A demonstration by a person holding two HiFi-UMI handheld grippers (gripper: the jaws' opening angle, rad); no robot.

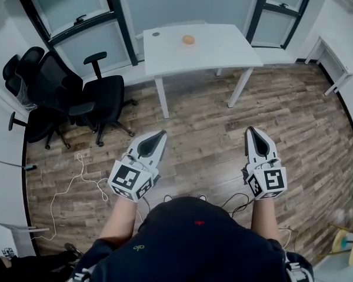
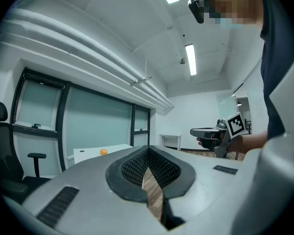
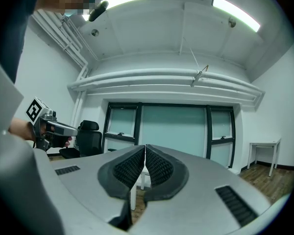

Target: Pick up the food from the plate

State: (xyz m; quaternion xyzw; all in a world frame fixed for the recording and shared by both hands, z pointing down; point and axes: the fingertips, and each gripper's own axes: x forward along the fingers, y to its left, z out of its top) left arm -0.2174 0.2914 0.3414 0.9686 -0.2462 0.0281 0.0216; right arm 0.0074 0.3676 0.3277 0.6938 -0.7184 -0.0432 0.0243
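Note:
A small round orange piece of food [image 1: 188,40] lies on the white table [image 1: 223,49] far ahead of me; any plate under it is too small to make out. It also shows as an orange dot [image 2: 103,152] in the left gripper view. My left gripper [image 1: 162,133] and right gripper [image 1: 250,130] hang side by side over the wooden floor, well short of the table. In each gripper view the jaws meet at the tips, left gripper [image 2: 148,147] and right gripper [image 3: 145,146], with nothing between them.
Black office chairs [image 1: 103,93] stand at the left near the windows. Loose cables [image 1: 76,178] lie on the wooden floor [image 1: 200,128]. A small dark thing [image 1: 156,34] sits on the table's far left. Another white table [image 1: 335,63] stands at the right wall.

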